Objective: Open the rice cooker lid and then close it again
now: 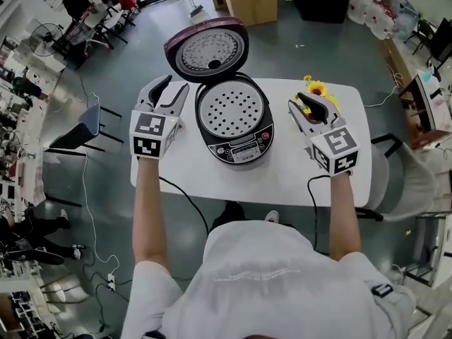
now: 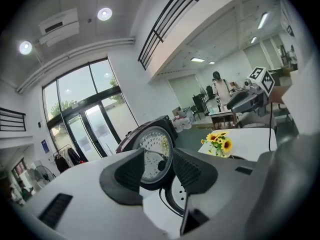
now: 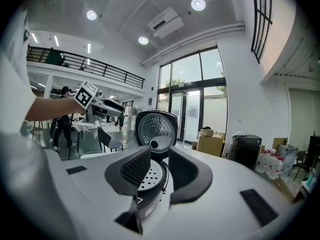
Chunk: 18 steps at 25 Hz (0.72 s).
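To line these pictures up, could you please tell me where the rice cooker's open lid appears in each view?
Head view: lid at top centre, tipped back.
Left gripper view: lid at lower centre, seen between the jaws.
Right gripper view: lid at centre, just above the jaws.
Shared landmark: the perforated steamer tray below the lid.

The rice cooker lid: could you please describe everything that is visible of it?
The rice cooker lid stands open, raised on a hinge at the far edge of the cooker body and leaning back. Its outer shell looks like dark maroon plastic; its inner face is a round silvery plate with many small holes and a dark knob. The left gripper and the right gripper are both apart from it.
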Each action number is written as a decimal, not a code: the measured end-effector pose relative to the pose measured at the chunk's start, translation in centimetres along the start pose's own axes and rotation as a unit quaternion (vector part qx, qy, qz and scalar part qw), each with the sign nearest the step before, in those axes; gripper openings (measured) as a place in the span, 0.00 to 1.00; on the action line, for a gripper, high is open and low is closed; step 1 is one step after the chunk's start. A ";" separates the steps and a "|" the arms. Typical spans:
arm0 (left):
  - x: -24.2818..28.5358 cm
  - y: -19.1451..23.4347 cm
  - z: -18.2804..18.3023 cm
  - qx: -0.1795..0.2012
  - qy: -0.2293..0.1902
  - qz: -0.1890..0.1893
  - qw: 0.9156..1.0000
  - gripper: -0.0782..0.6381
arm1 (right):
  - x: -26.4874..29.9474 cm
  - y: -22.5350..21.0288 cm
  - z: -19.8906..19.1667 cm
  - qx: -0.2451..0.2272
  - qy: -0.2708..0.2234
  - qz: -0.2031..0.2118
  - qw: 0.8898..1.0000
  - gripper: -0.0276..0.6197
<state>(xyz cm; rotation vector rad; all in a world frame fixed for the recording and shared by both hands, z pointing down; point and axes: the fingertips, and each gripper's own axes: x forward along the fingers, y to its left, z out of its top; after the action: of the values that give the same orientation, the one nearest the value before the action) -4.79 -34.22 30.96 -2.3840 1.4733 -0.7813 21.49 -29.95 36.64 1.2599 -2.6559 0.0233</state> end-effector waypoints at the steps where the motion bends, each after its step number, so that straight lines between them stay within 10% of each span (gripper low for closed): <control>1: 0.7 0.5 0.1 0.008 -0.001 -0.001 1.000 0.38 | 0.3 -0.1 0.0 0.001 0.002 -0.001 1.000 0.24; 18: 10.2 7.8 2.4 0.055 -0.037 -0.040 0.997 0.47 | 7.0 0.1 0.3 0.004 0.030 -0.021 0.999 0.26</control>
<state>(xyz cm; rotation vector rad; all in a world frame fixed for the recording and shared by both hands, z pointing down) -5.75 -47.06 28.65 -2.3764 1.2790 -0.7615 17.09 -35.28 37.65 1.2972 -2.5813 0.0647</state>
